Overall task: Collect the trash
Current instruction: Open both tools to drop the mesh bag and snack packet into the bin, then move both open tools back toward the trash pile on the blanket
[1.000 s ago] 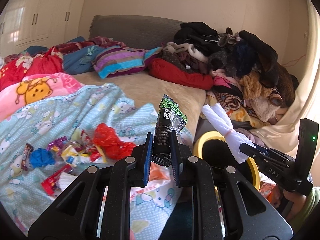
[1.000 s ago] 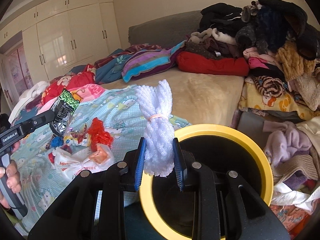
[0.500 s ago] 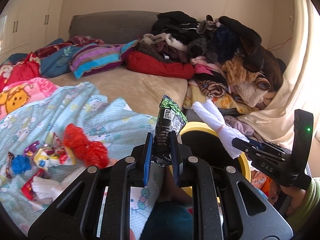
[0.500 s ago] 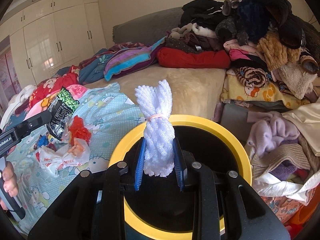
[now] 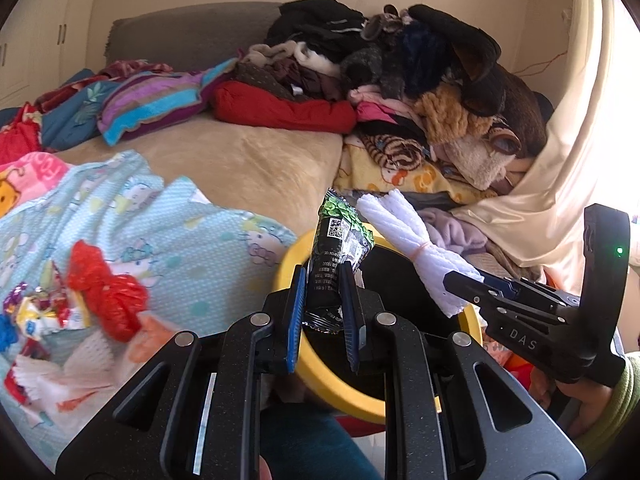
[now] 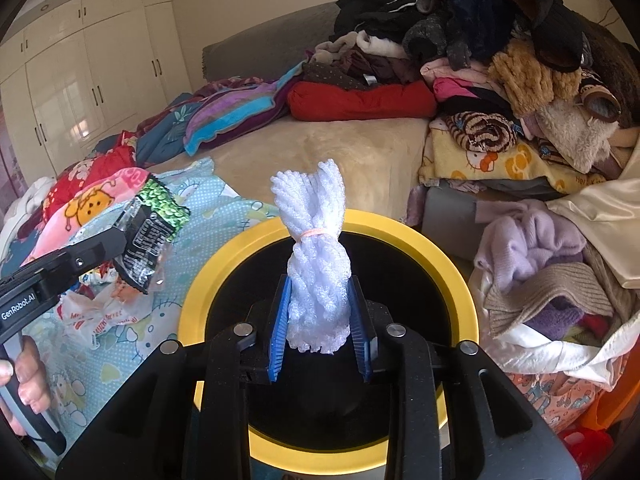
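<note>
My left gripper (image 5: 322, 276) is shut on a black and green snack wrapper (image 5: 340, 236) that stands upright just over the near left rim of a black bin with a yellow rim (image 5: 292, 256). My right gripper (image 6: 320, 286) holds a white foam net bundle (image 6: 316, 216) tied with a pink band, straight above the bin's mouth (image 6: 452, 264). Its jaws are opening, with the pads still against the bundle. In the right wrist view the left gripper (image 6: 116, 244) and the wrapper (image 6: 152, 224) come in from the left. The left wrist view has the right gripper (image 5: 464, 284) at the right.
A red plastic bag (image 5: 108, 292), candy wrappers (image 5: 36, 316) and a crumpled white bag (image 6: 100, 312) lie on the light blue sheet left of the bin. Piled clothes (image 5: 420, 80) fill the bed's far right. Purple and beige garments (image 6: 532, 248) lie right of the bin.
Both grippers have moved right and down toward the bin, which now lies under them. The right gripper's pads stand slightly wider around the bundle.
</note>
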`<state>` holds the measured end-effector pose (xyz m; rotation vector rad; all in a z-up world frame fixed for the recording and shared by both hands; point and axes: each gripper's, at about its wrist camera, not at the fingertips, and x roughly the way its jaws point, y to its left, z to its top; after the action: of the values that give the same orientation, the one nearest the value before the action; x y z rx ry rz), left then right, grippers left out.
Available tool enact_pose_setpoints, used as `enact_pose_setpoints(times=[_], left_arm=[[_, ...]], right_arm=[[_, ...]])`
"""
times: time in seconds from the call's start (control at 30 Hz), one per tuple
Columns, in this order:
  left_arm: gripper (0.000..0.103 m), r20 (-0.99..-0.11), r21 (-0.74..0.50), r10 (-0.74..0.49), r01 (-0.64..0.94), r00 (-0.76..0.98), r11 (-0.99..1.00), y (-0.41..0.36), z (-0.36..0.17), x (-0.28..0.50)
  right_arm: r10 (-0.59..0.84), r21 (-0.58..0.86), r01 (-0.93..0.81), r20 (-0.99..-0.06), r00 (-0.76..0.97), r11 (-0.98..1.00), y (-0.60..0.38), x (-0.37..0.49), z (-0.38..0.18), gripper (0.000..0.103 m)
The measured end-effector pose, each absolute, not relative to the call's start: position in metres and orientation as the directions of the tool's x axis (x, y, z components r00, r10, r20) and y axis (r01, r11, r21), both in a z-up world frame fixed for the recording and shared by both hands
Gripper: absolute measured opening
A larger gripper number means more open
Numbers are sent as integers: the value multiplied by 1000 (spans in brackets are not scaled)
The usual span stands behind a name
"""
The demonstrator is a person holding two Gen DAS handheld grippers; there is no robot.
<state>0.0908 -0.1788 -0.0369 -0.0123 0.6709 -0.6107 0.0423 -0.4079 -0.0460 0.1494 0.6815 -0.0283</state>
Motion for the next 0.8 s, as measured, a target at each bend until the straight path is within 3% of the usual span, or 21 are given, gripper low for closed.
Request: enact_pose_setpoints(times=[0.07,0.1,0.13,0.17,0.2,0.27,0.37,0.6,0.8], left_arm=[[13,-585,-216,-543,530,602,820,-186,-40,93],[22,-586,-228,-550,530,595,817,-189,-42,95],[30,-590,-241,-558,533,583,811,-192,-44,98],[51,-589,-246,-560,530,583,811,-192,-45,98],[64,-584,-252,-561,525,587,813,-192,-45,98],[70,-576,-254,-561,522,594,814,-189,-46,96],[89,-564,-253,-552,509,614,823,-182,-44,92],[92,-530,-244,-520,466,670,850,-158,-34,84],[92,-499,-223,-496,448,710,866,-142,-23,79]], right_arm=[[23,142,89,-639,769,986,-414,43,-49,35],[14,141,100,-641,767,985,-416,42,-50,41],[6,138,108,-642,766,985,-416,42,-51,55],[2,141,115,-640,768,983,-418,42,-51,62],[-3,145,123,-635,773,982,-420,41,-50,63],[-21,135,135,-626,779,982,-420,40,-49,71],[-28,130,136,-611,791,982,-418,38,-46,75],[-13,101,86,-573,820,991,-399,35,-36,75],[3,91,53,-525,851,994,-381,31,-23,83]])
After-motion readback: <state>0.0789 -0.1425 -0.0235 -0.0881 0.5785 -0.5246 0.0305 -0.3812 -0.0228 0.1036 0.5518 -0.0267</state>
